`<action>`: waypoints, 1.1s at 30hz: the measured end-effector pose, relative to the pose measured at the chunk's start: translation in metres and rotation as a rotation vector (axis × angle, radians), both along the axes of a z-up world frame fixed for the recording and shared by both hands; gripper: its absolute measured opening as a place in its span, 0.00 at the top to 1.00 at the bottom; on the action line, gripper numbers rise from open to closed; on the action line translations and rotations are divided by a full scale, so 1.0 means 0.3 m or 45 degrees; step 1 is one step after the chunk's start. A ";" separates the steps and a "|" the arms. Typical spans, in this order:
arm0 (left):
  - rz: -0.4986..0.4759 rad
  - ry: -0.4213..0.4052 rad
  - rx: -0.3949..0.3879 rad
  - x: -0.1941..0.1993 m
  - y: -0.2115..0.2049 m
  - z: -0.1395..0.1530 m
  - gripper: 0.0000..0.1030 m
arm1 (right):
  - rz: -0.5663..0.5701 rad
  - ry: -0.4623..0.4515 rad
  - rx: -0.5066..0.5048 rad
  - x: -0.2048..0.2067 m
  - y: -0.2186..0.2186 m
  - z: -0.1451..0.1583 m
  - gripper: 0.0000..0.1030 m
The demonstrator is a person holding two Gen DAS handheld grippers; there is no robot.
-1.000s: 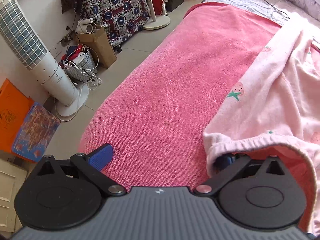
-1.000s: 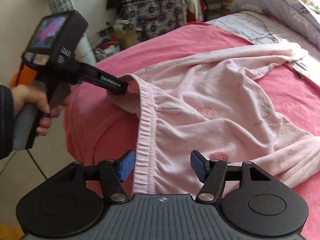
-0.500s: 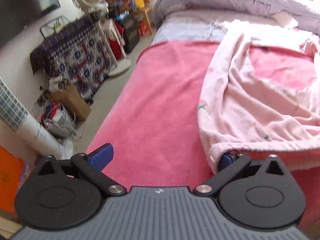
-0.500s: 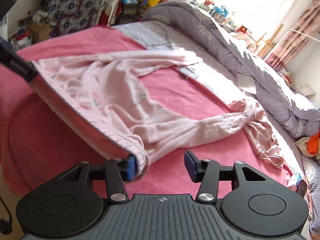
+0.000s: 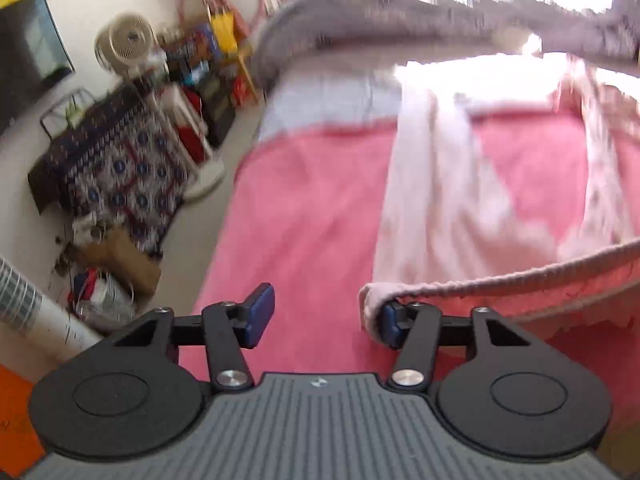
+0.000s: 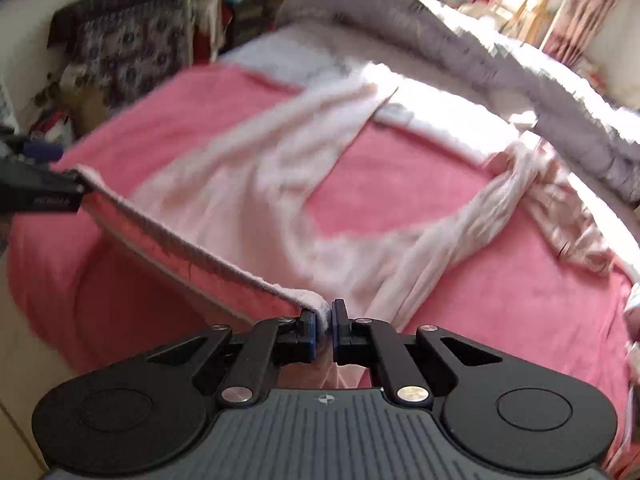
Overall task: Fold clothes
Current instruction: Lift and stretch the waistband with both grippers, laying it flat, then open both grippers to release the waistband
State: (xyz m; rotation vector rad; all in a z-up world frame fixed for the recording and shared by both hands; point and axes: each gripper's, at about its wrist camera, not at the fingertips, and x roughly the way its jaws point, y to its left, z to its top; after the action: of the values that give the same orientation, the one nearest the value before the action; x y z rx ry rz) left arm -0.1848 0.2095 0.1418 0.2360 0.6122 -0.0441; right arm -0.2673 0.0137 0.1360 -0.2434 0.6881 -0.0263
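Pale pink pyjama trousers [image 6: 256, 184] lie spread on the pink blanket [image 6: 400, 184], legs trailing toward the far side. Their elastic waistband [image 6: 192, 252] is stretched taut and lifted between the two grippers. My right gripper [image 6: 324, 328] is shut on one end of the waistband. My left gripper [image 5: 324, 316] has its jaws apart, and the other waistband end [image 5: 372, 300] is hooked over its right finger [image 5: 394, 326]. The left gripper also shows at the left edge of the right wrist view [image 6: 44, 196]. Both views are motion-blurred.
A grey quilt [image 6: 460, 48] is bunched along the far side of the bed. Another pale garment [image 6: 572, 216] lies at the far right. Left of the bed are the floor, a patterned covered cabinet [image 5: 120, 160], a fan [image 5: 124, 44], a cardboard box and a tower heater [image 5: 28, 304].
My right gripper has closed on the waistband end. Both grippers have lifted and pulled the waistband taut, and the left jaws have narrowed. The trouser legs have straightened out.
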 end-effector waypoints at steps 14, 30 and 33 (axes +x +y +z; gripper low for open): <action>-0.346 0.274 0.382 -0.162 0.007 -0.529 0.28 | -0.122 0.476 -0.061 -0.200 0.094 -0.443 0.90; -0.218 0.363 0.318 -0.207 0.129 -0.586 0.02 | 0.111 0.610 -0.028 -0.263 0.189 -0.553 0.78; -0.291 0.333 0.340 -0.224 0.143 -0.575 0.02 | 0.131 0.614 -0.031 -0.251 0.176 -0.574 0.64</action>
State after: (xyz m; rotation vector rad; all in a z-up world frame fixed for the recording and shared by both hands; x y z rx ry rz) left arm -0.2521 0.2526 -0.0306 0.5648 0.8500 -0.2169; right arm -0.3426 0.0664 -0.0363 -0.3122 1.1539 0.1264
